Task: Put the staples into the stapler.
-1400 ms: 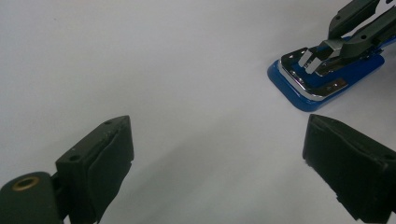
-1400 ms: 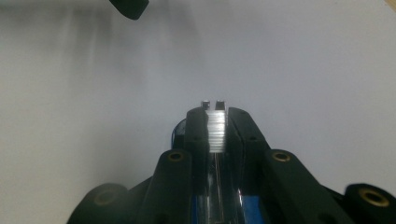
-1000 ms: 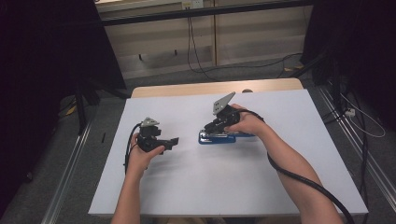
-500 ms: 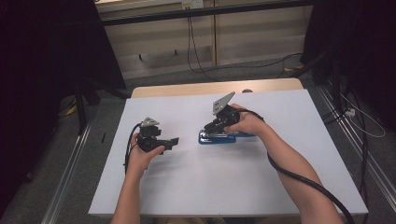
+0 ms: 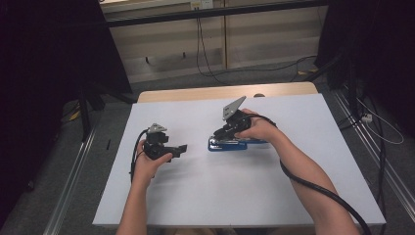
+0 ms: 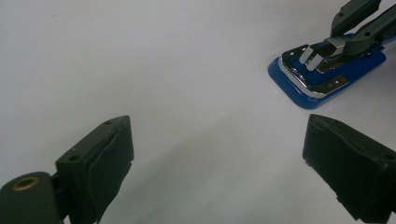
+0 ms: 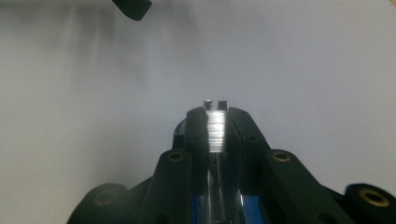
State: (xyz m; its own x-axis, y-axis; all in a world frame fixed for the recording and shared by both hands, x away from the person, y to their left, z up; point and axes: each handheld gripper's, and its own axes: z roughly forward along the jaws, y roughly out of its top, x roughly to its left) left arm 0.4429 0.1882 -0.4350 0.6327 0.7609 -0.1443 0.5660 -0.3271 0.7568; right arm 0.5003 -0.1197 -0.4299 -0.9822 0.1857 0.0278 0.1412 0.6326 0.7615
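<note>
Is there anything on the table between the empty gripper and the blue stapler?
No, nothing visible is in the way. The left gripper has its jaws wide open, and bare white table lies between it and the blue stapler. The right gripper is already shut on the stapler's shiny metal strip.

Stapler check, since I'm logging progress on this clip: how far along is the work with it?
Done: the right gripper has closed on the metal upper part of the blue stapler, which lies on the white table.
In hand: that grip; the stapler's base rests flat on the table.
Left: whatever follows the grip has not begun, and no paper is seen nearby. The left gripper is open, holds nothing and is apart from the stapler.
</note>
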